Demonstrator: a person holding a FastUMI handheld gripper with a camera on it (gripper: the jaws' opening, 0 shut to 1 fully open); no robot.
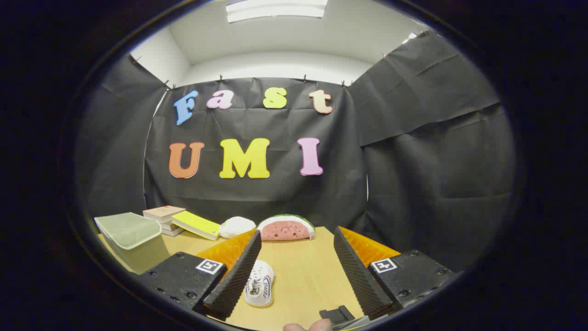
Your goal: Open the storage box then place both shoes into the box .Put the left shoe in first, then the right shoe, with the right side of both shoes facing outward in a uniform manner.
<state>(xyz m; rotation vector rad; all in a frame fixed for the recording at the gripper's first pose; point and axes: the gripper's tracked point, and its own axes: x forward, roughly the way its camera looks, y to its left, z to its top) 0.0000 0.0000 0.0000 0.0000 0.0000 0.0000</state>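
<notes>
While the claw (pixel 297 239) gapes wide, a white shoe (pixel 260 283) lies beside its left finger.

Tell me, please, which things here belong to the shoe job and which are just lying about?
For the job: shoe between the open fingers of the hand-held gripper; box, lid open.

Lying about: books, watermelon toy, white plush.
</notes>
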